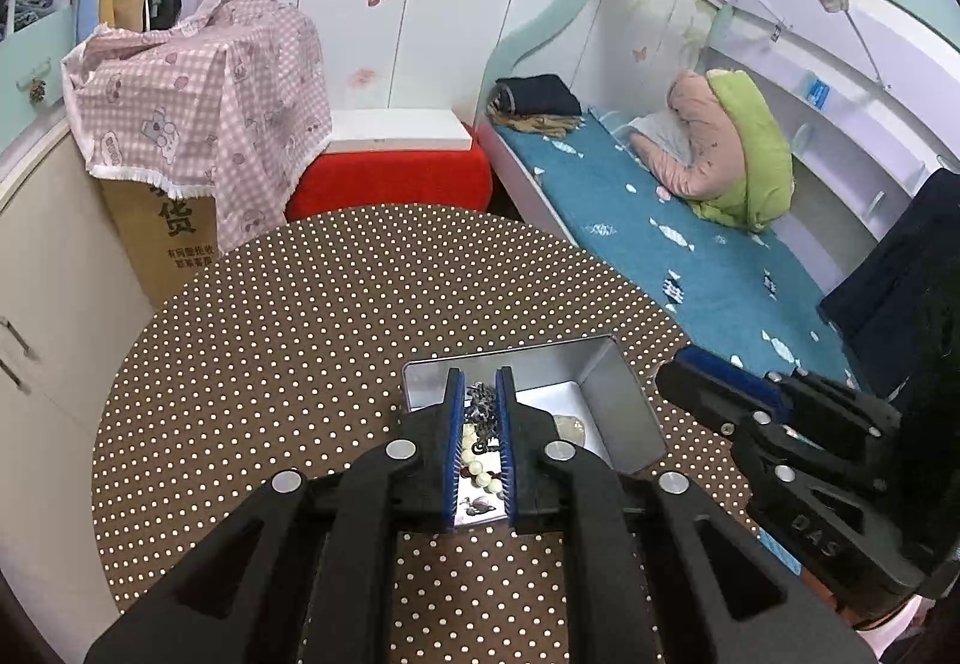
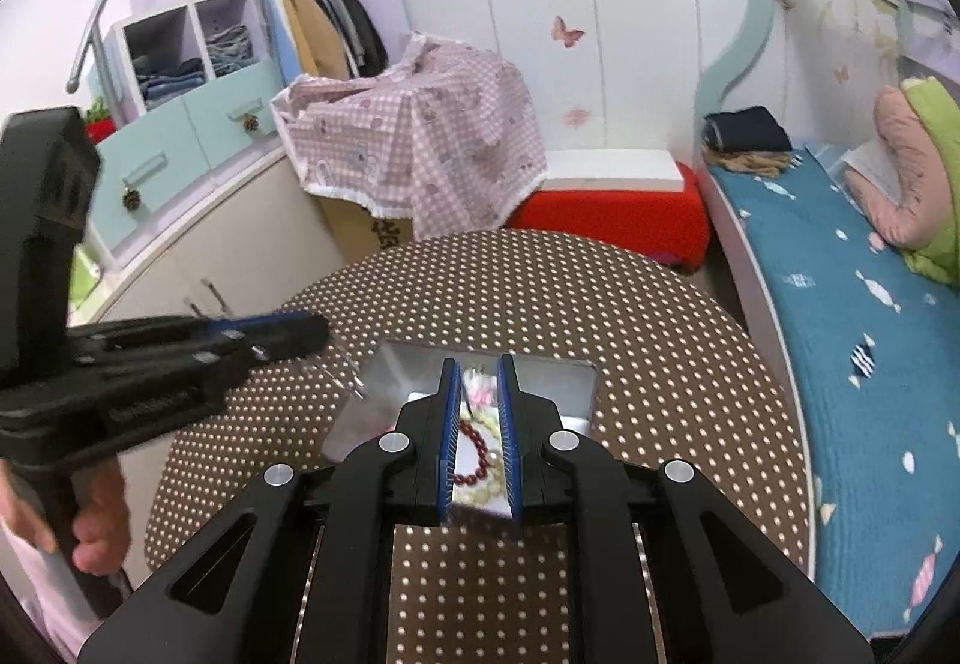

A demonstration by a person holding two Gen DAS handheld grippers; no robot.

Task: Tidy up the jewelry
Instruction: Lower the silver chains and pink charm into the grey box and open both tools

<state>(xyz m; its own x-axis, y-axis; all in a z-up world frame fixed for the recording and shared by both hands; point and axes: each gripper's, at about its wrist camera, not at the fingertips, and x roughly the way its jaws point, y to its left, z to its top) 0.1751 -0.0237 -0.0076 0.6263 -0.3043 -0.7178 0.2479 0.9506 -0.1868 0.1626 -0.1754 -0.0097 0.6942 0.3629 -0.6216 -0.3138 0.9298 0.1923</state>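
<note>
The jewelry lies in an open metal tin [image 1: 606, 382] on the round dotted table [image 1: 300, 352]. Seen from the left wrist, a dark chain [image 1: 480, 403] and cream beads [image 1: 480, 475] show through the narrow slit between the left gripper [image 1: 480, 382] fingers, below them and inside the tin, not pinched by the blue pads. A pale flat pendant [image 1: 570, 427] rests on the tin floor just right of those fingers. From the right wrist, a red bead bracelet [image 2: 474, 454] and pale beads [image 2: 480, 493] lie in the tin under the right gripper [image 2: 477, 370], again visible through the slit between its fingers and free of the pads.

Both pairs of fingers stand almost together, with only a thin gap and nothing clamped. The right gripper hovers over the tin's right side in the left view; the left gripper reaches in from the left in the right view, its tips near the tin's far left corner, with a hand [image 2: 90, 526] on its handle.

Beyond the table stand a red stool [image 1: 390, 184] carrying a white box [image 1: 399, 132], a cardboard box under a pink checked cloth [image 1: 204, 87], and a bed [image 1: 690, 256] with a blue cover on the right.
</note>
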